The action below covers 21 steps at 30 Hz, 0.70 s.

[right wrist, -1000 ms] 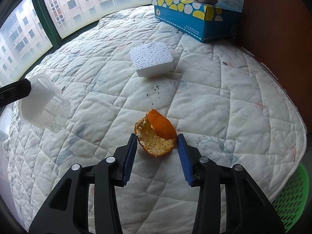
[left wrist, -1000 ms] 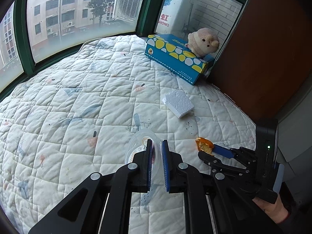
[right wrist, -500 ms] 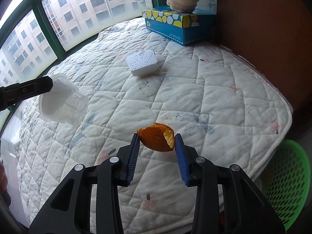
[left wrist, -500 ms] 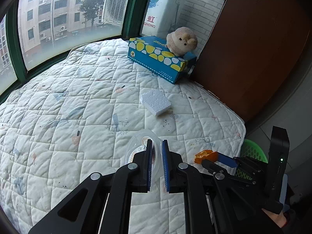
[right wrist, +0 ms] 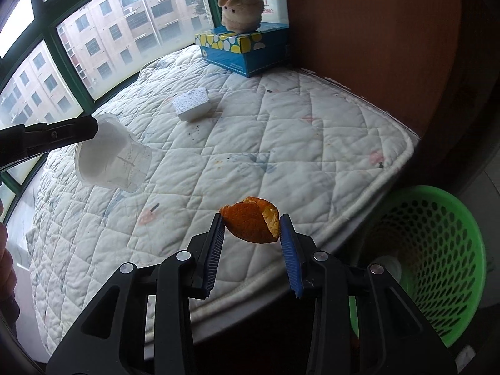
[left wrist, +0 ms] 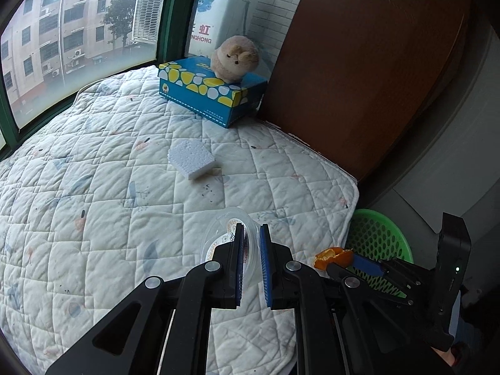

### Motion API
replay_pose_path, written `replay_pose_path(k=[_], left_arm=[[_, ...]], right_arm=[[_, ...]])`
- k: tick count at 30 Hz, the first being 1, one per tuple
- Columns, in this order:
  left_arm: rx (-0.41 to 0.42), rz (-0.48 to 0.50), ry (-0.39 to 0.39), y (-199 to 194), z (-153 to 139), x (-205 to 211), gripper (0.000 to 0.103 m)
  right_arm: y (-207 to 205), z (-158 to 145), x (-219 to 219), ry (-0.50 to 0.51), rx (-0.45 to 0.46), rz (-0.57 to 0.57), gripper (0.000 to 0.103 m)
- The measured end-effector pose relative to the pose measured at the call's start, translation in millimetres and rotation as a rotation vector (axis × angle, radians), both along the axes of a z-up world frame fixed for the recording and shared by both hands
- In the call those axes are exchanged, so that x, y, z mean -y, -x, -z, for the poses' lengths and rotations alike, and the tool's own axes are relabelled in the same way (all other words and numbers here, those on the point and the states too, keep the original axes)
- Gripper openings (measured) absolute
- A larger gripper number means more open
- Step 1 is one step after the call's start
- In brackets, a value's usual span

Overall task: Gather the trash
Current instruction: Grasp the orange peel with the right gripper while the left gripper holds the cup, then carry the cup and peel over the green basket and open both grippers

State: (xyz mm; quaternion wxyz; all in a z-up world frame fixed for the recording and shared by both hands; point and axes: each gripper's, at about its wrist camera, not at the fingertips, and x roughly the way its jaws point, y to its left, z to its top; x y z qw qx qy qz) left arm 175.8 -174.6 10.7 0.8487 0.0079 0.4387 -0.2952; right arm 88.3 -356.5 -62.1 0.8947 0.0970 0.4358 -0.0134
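Orange peel (right wrist: 251,223) clamped between the blue pads of the right gripper (right wrist: 252,229), hanging clear of the quilted mattress (right wrist: 281,143) near its edge — carrying step, by the look of it. Clear plastic cup (left wrist: 229,237) pinched by its rim in the near-closed left gripper (left wrist: 251,250), likewise held up off the bedding. Next, probably: bringing both over the green perforated basket (right wrist: 437,250) beside the mattress corner, then parting the jaws above its mouth. Peel looking curled and dried, pale pith showing inside; cup thin, see-through, easily crushed. White foam block (left wrist: 191,159) lying further up the mattress, not yet collected — well apart from both grippers.
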Motion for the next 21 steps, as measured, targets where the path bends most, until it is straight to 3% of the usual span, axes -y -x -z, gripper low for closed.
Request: replay_pose_path(k=[21], left_arm=[[-0.025,0.242,-0.039,63.4,9.4,136.1,0.010]], right_arm=[[100.7,6.6,128.2,0.018,-0.027,0.279,0.039]])
